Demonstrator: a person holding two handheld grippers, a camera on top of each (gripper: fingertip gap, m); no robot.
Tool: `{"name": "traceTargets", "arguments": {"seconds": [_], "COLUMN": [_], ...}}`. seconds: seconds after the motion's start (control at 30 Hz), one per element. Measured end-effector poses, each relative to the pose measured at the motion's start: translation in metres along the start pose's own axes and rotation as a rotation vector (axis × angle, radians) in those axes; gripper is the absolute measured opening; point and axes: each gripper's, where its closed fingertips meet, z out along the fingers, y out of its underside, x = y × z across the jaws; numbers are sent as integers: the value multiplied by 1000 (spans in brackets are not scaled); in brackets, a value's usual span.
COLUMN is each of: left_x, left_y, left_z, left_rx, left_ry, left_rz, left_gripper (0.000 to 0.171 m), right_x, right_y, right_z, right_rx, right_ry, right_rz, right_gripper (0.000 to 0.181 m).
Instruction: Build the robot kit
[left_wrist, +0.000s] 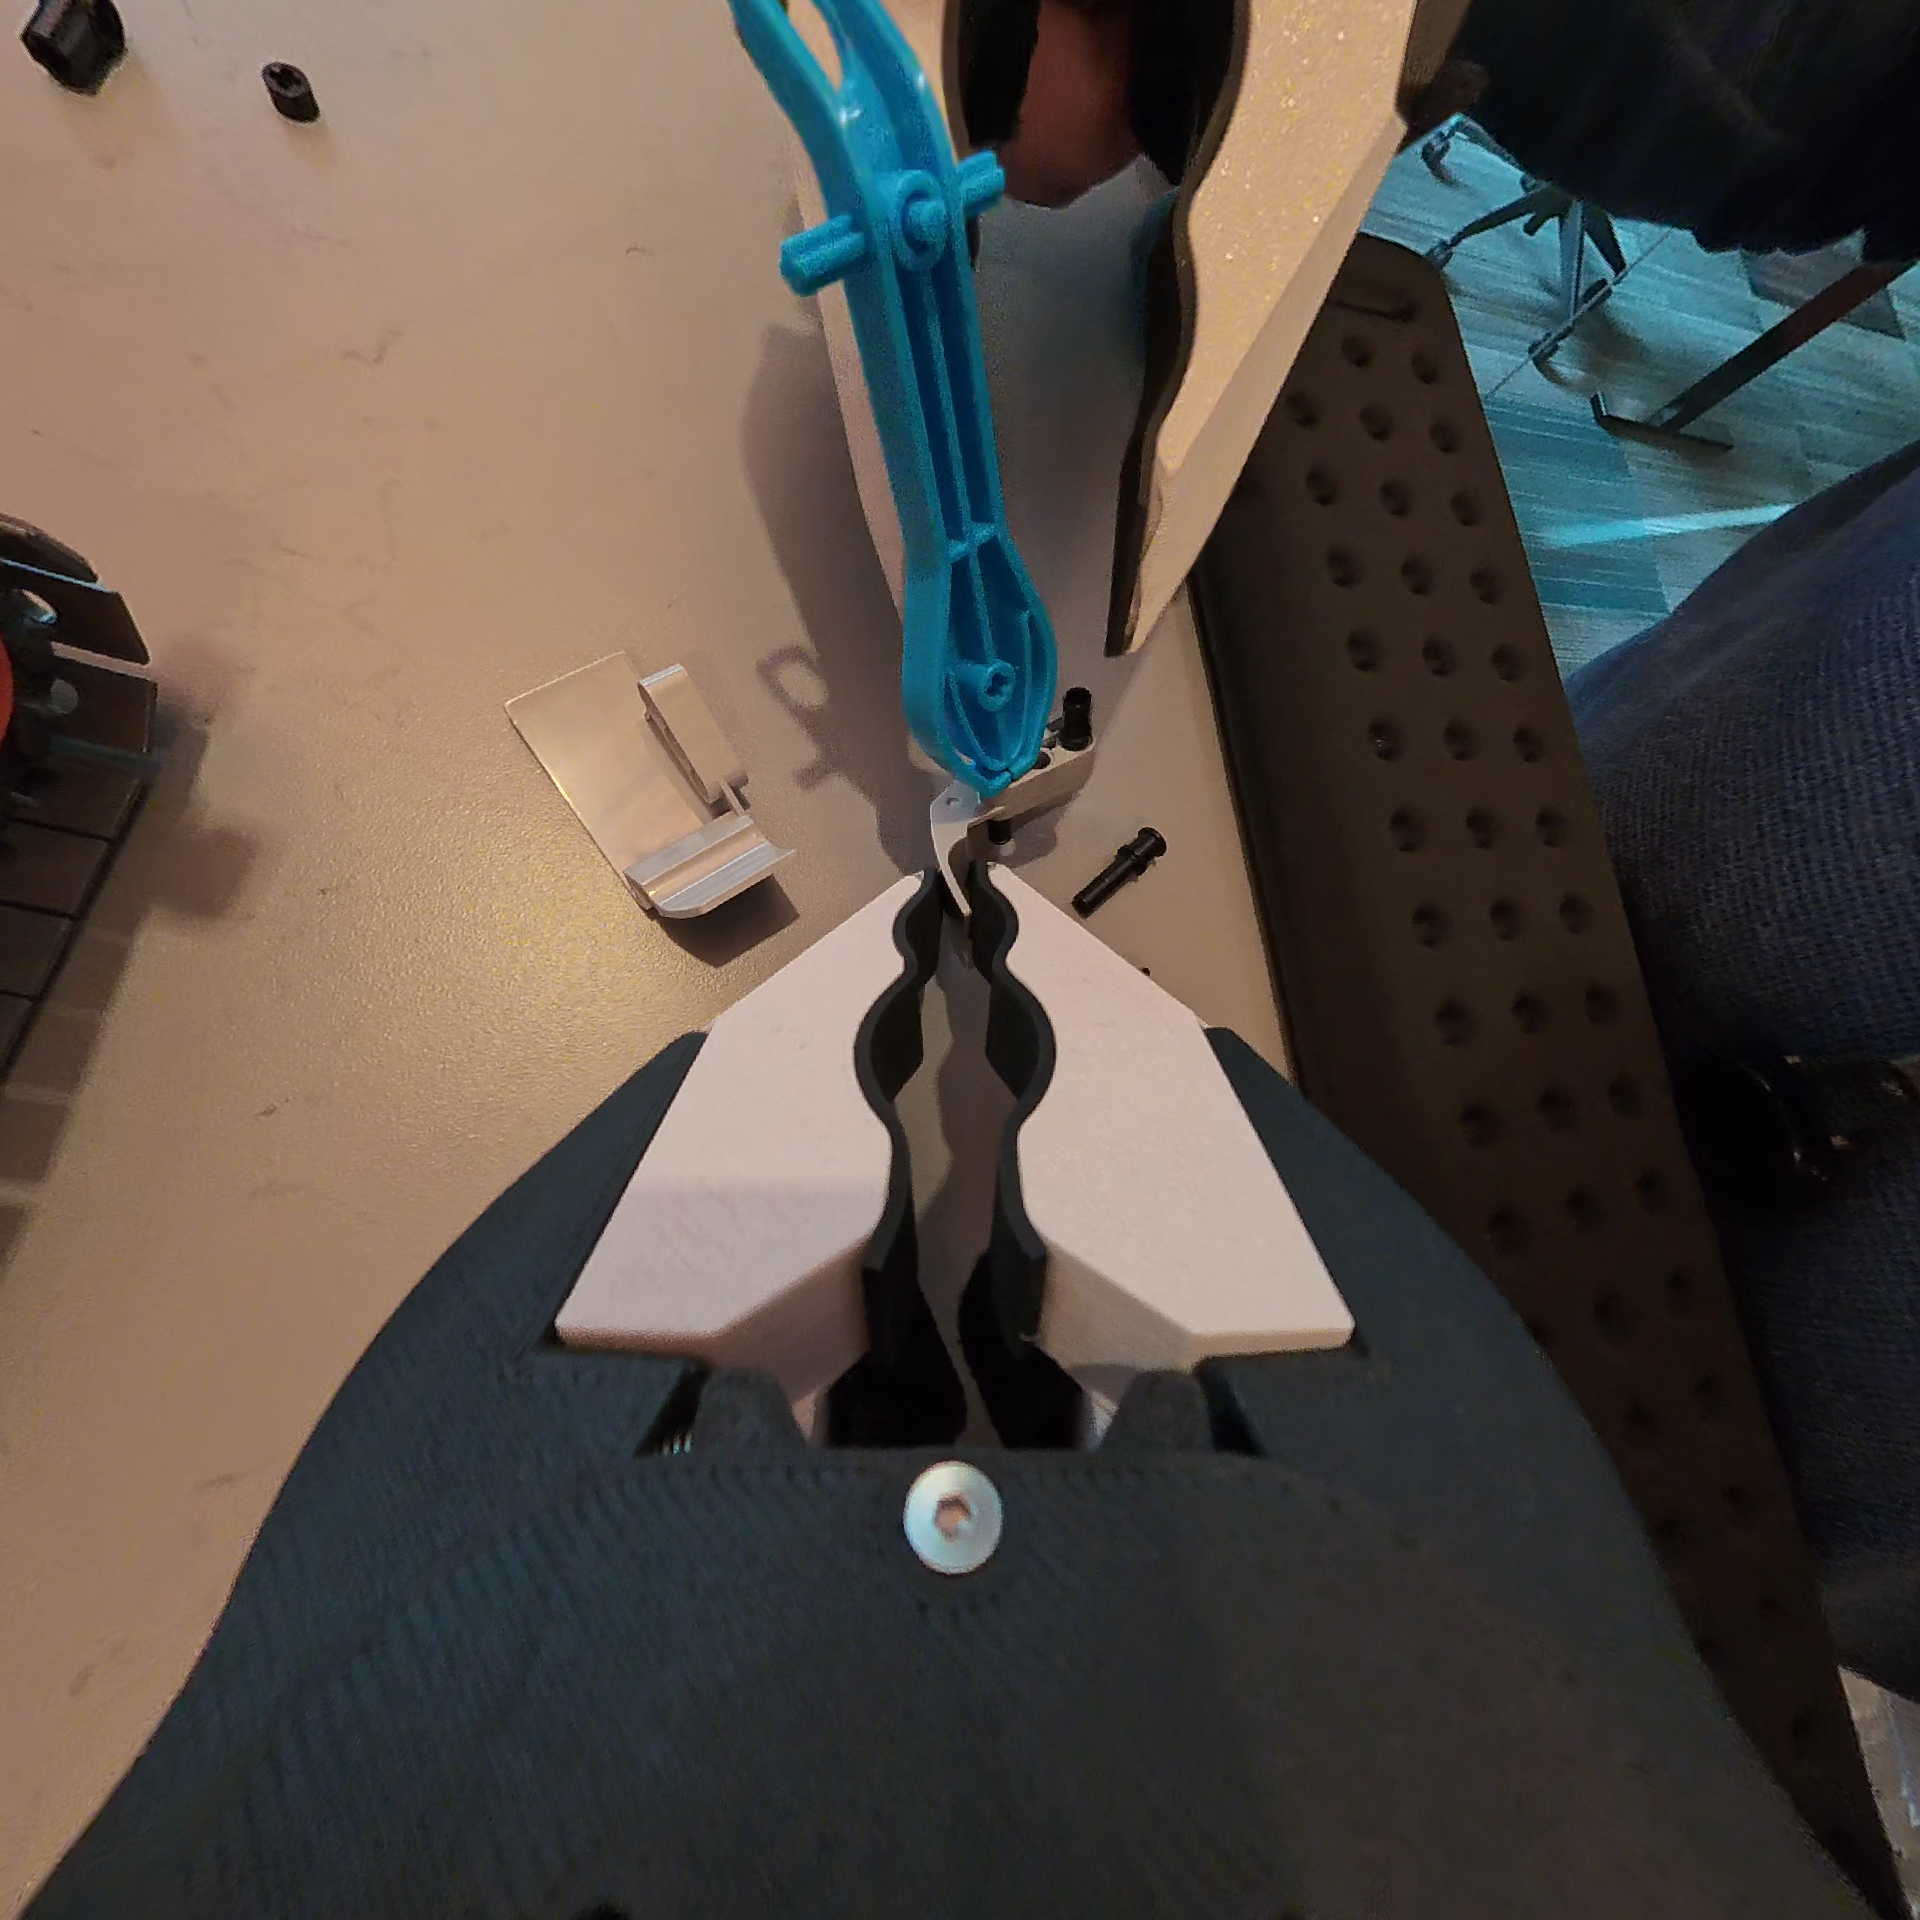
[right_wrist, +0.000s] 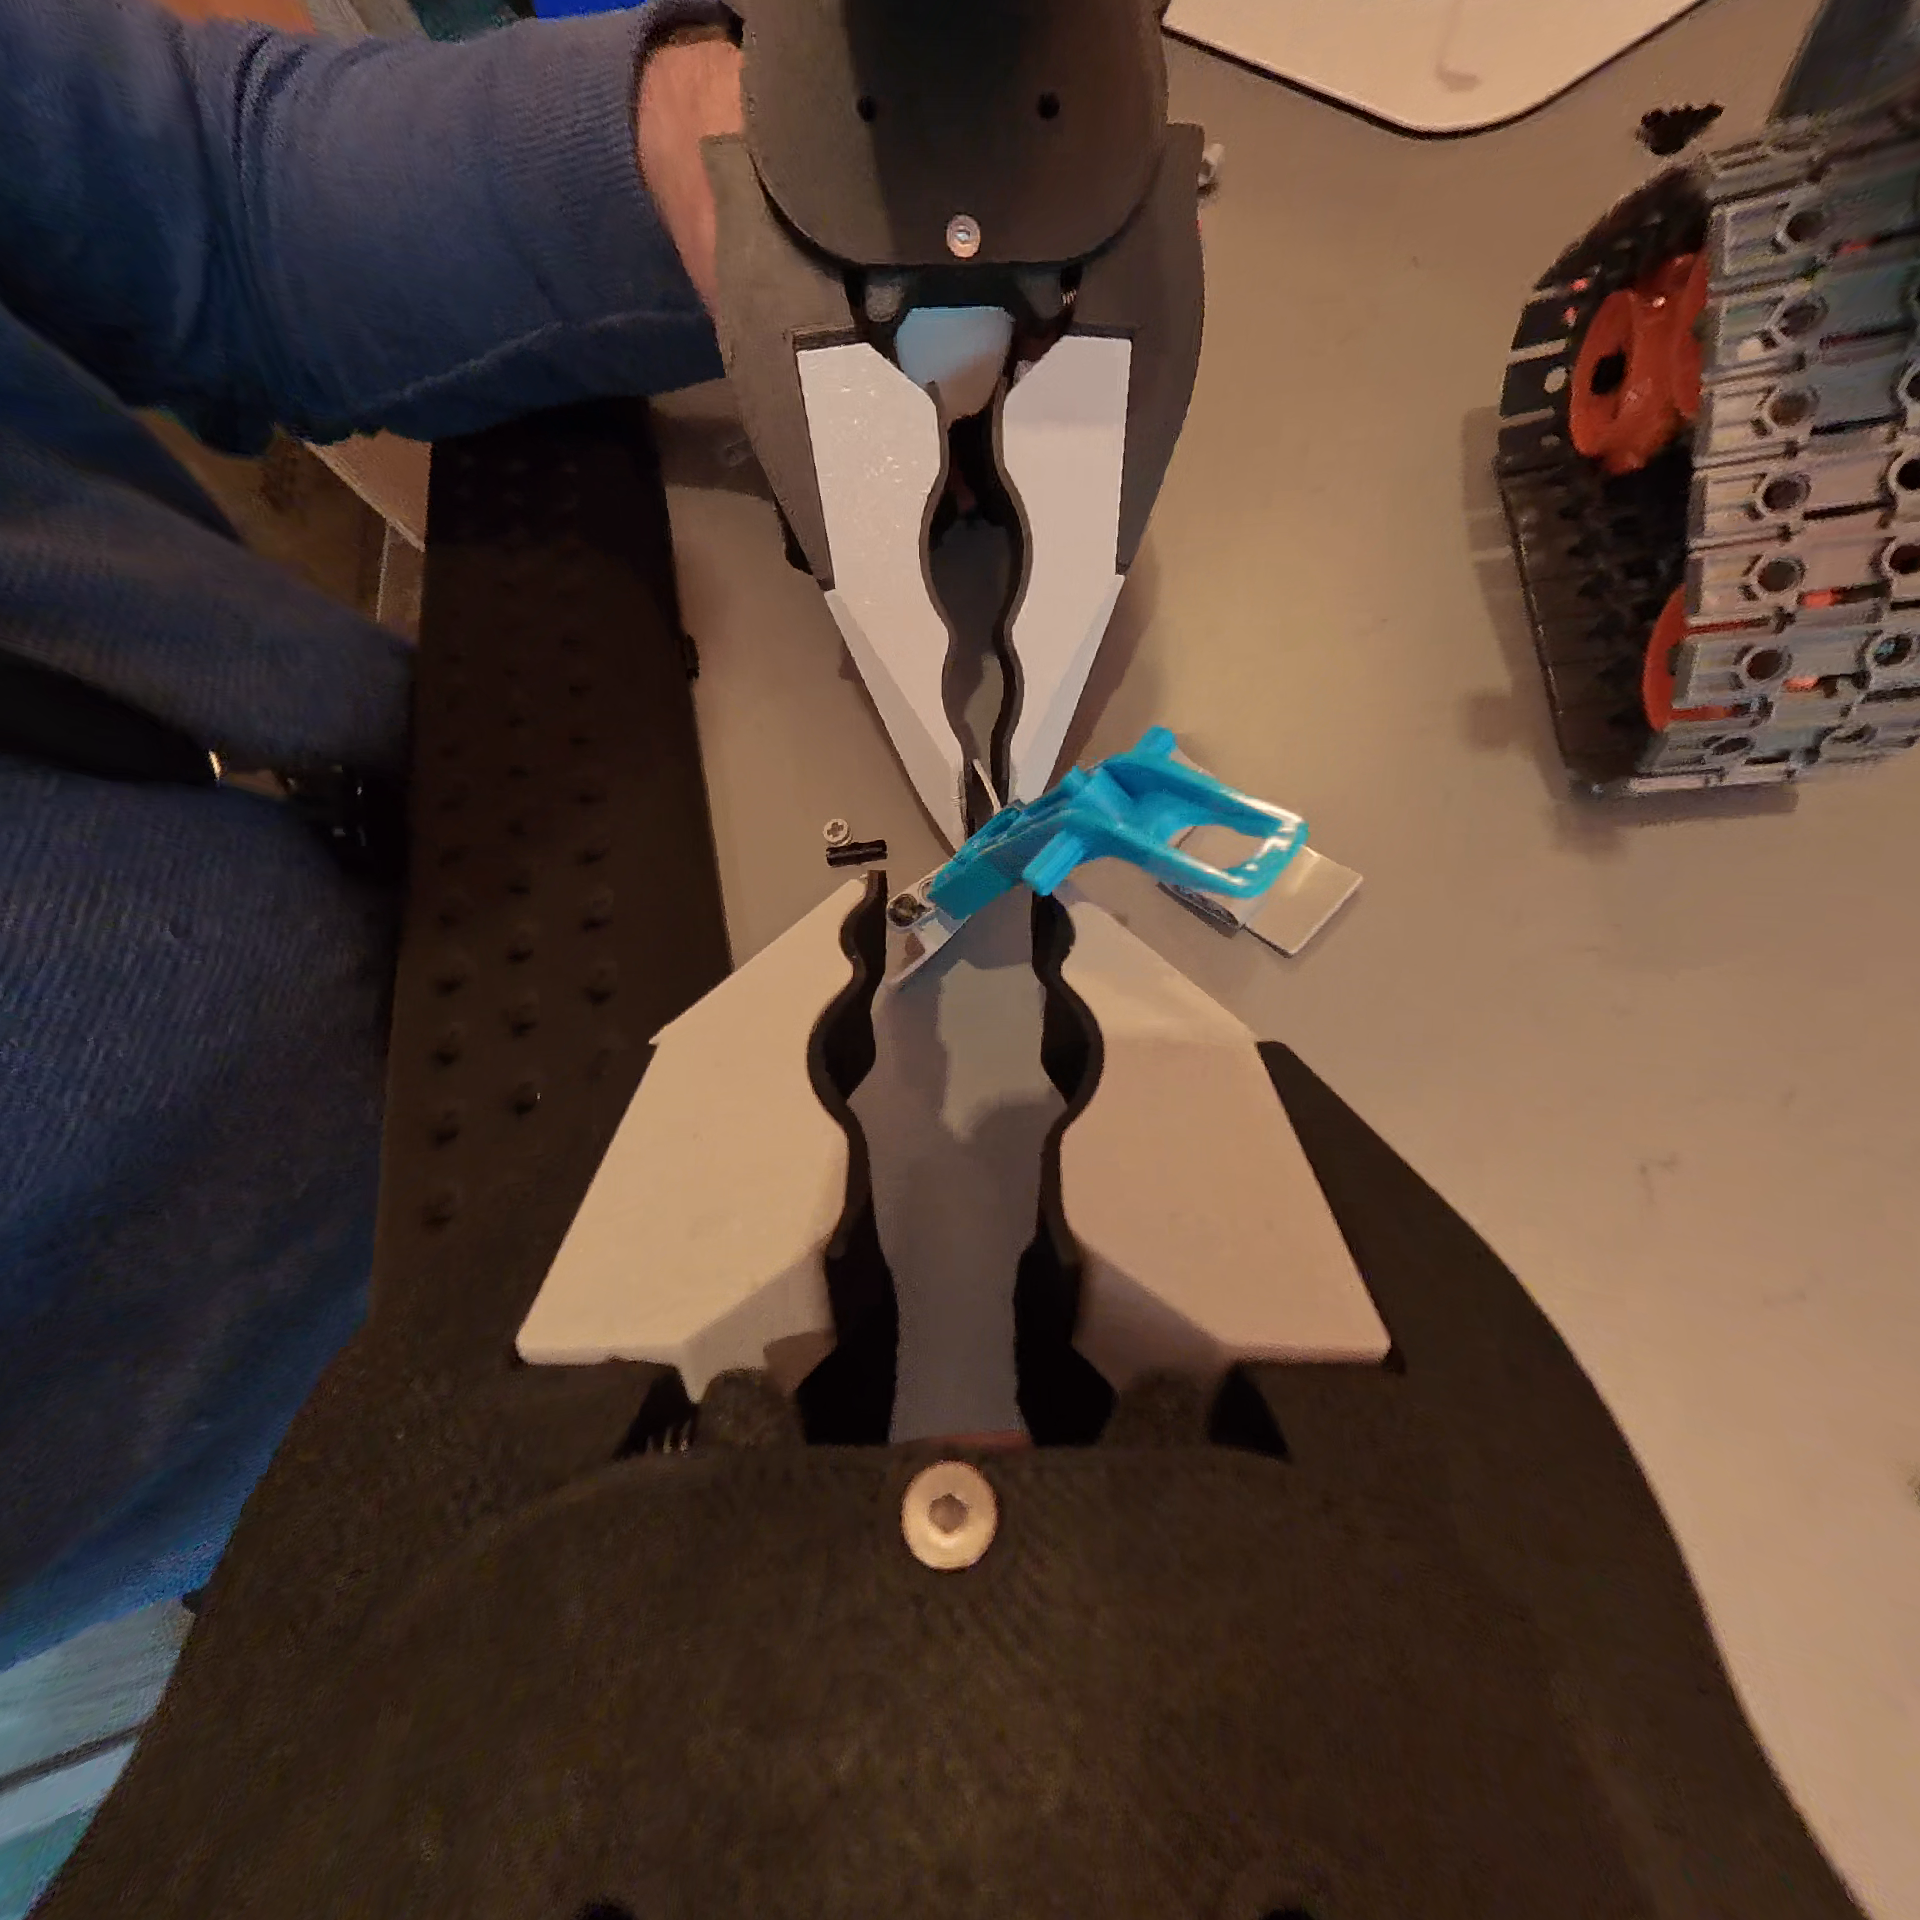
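Left gripper pinched shut on thin metal bracket near table edge, right gripper stood apart around blue plastic tool meeting bracket, tracked vehicle farther in.

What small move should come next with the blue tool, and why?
Probably hold the left gripper steady and ease the tip of the blue tool slightly further onto the small metal part: the left jaws pinch its thin tab, and the tool's tip seems to touch it.
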Motion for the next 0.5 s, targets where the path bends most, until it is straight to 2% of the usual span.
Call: {"name": "traceTargets", "arguments": {"seconds": [0.17,0.3,0.5], "left_x": [0,-1,-7], "left_y": [-1,-2,-2], "left_z": [1,1,-1], "left_rx": [-2,0,13], "left_ry": [-26,-41,-72], "left_rz": [-9,-7,-21], "left_gripper": [3,3,3], "right_x": [5,5,10], "right_y": [0,-1,-4], "right_z": [7,13,13], "right_rx": [17,40,65], "right_ry": [47,63,136], "right_rz": [93,118,59], "right_gripper": [23,6,6]}}
